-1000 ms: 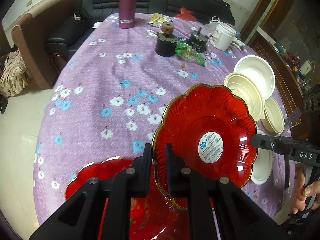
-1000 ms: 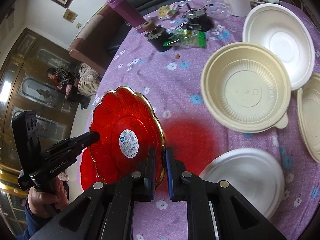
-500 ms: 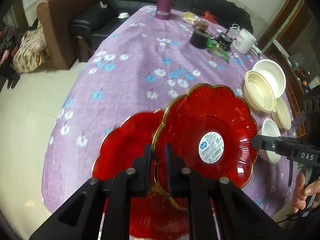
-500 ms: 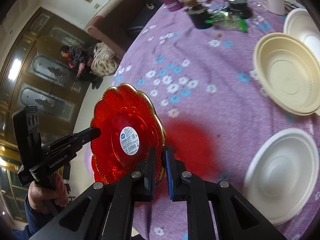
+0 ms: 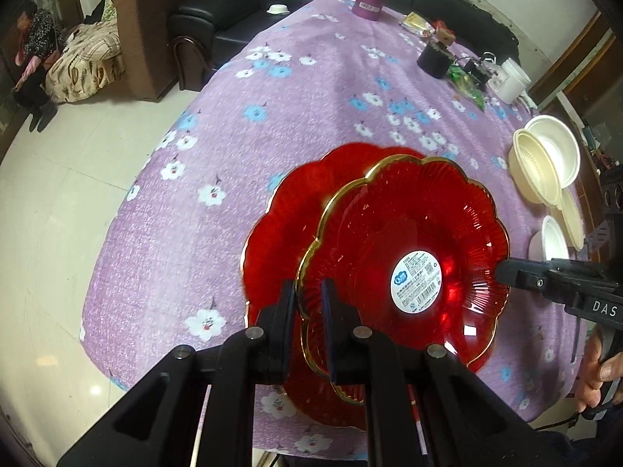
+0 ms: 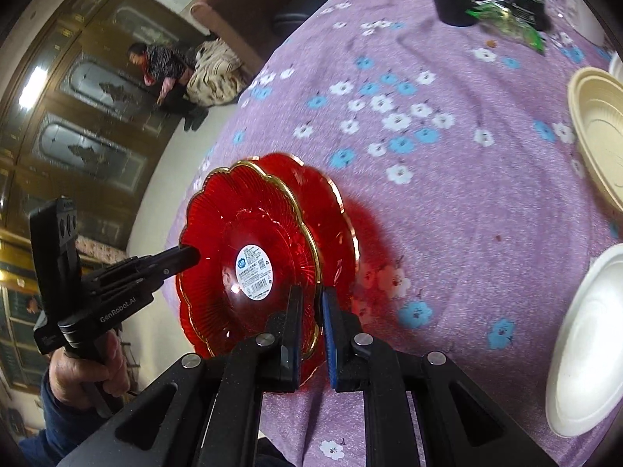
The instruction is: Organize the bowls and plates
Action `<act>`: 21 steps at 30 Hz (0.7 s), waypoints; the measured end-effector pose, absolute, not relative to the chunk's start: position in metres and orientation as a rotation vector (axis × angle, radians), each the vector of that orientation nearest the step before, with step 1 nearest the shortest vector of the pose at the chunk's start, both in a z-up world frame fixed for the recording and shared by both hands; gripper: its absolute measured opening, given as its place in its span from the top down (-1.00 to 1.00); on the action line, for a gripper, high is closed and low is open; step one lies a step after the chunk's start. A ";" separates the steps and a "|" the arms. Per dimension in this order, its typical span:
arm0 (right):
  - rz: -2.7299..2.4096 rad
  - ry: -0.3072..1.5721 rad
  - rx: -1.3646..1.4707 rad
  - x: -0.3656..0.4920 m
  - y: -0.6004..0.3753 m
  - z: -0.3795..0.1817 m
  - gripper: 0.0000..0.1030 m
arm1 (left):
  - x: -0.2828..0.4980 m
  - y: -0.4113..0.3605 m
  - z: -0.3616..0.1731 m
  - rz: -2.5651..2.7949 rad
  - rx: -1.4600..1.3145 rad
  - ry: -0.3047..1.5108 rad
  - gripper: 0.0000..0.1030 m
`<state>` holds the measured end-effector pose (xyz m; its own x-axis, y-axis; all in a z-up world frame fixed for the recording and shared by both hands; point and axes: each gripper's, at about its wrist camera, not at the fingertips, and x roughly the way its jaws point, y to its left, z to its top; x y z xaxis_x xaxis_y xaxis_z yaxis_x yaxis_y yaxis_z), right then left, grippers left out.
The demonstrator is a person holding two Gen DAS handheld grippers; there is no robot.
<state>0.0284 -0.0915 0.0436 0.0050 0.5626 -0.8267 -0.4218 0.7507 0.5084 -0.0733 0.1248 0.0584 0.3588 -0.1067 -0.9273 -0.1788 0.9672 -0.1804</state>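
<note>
I held the upper red plate [image 5: 409, 257] from both sides: my left gripper [image 5: 307, 327] had its fingers clamped on the near left rim, and my right gripper [image 6: 311, 327] was clamped on the opposite rim. It hung just above a second red plate [image 5: 284, 210] lying on the counter [image 5: 241, 148], overlapping it but not nested, so I judged the red pair nearly stacked and not yet set down.

Further right, the cream bowl [image 5: 539, 173] sat tucked against a white bowl [image 5: 560, 146], and a white plate [image 6: 584, 334] lay apart; those looked unsorted, so most of the tidying remained.

The round white sticker [image 5: 416, 281] on my plate carried a barcode and print too small to read. The left gripper's body read "GenRobot.AI" in the right view; the right one showed "DAS".
</note>
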 end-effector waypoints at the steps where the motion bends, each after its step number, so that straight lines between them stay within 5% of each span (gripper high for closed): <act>1: 0.773 1.362 0.114 0.027 -0.089 0.042 0.78 | -0.074 0.124 0.057 0.050 -0.260 1.207 0.79; 21: 0.703 1.315 -0.043 0.032 -0.055 0.025 0.76 | -0.065 0.112 0.039 0.092 -0.104 1.189 0.69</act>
<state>0.0325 -0.0548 0.0251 0.0795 0.4467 -0.8911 -0.4934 0.7944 0.3542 -0.0651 0.1124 0.0389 0.3699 0.0172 -0.9289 -0.1263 0.9915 -0.0320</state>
